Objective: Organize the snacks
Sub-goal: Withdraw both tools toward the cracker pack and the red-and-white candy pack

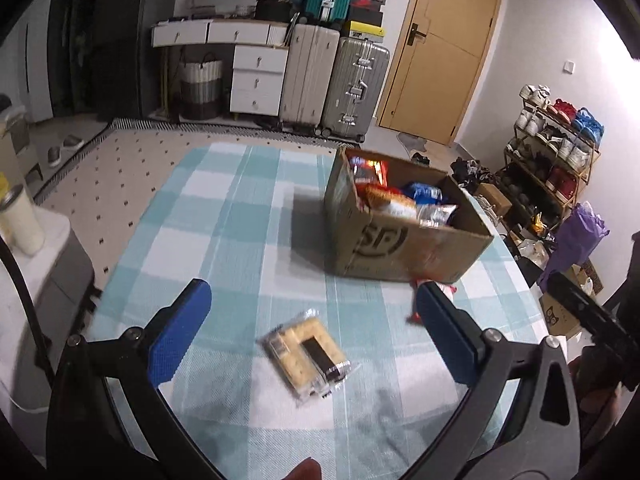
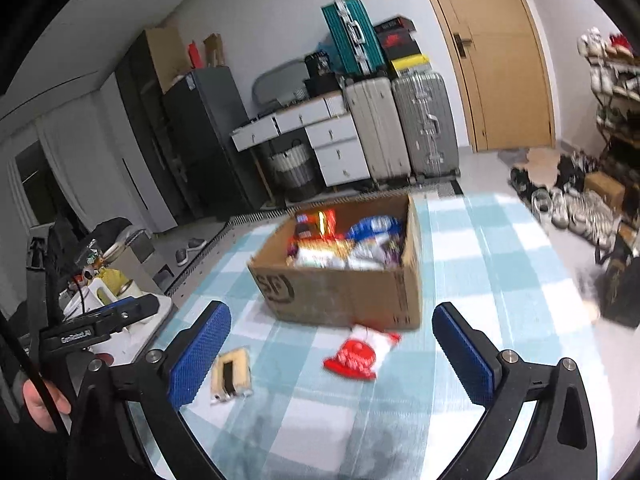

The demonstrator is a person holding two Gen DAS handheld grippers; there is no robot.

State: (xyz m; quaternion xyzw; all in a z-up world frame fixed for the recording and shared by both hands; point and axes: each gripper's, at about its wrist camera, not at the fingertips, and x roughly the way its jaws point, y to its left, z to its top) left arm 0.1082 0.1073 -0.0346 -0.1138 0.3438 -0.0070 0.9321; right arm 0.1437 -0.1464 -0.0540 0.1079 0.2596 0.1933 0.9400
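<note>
A cardboard box (image 1: 400,248) holding several snack packets stands on the checked tablecloth; it also shows in the right wrist view (image 2: 344,292). A clear cracker packet (image 1: 306,354) lies on the cloth between the fingers of my open, empty left gripper (image 1: 314,320); the same cracker packet (image 2: 232,374) shows in the right wrist view. A red and white snack packet (image 2: 358,354) lies in front of the box, between the fingers of my open, empty right gripper (image 2: 332,344); in the left wrist view the red packet (image 1: 438,288) is mostly hidden behind the right finger.
The table's blue checked cloth (image 1: 240,220) stretches left of the box. Suitcases (image 1: 336,80), white drawers (image 1: 256,76) and a door (image 1: 444,52) stand behind. A shoe rack (image 1: 556,148) is at right. A white side unit with a jar (image 1: 20,216) stands at left.
</note>
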